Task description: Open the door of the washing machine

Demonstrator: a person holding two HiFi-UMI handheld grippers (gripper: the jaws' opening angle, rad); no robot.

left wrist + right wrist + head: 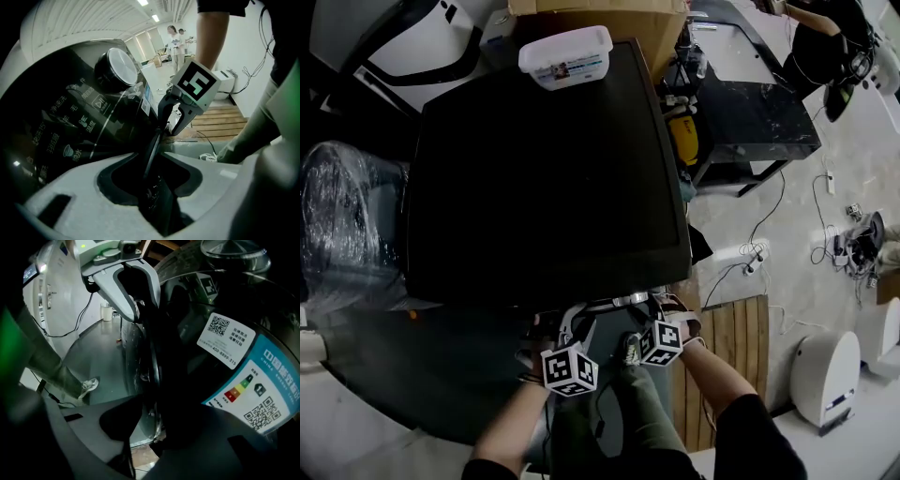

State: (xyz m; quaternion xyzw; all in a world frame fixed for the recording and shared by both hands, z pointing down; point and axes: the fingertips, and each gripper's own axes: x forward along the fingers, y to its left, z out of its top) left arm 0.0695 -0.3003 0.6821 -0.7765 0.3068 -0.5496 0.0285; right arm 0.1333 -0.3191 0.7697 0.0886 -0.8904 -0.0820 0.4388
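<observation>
A white sticker (226, 341) on the dark front of the washing machine (243, 291) bears a QR code and, below it, the number 400-8899-315. Just beside it a blue energy label (262, 390) carries Chinese characters over the word CHINA, coloured grade arrows and a second QR code. On the control panel (70, 126) white Chinese captions stand by small icons; 温度 and 脱水 can be read, the rest are too skewed. The label on the white tub (572, 67) is too small to read.
</observation>
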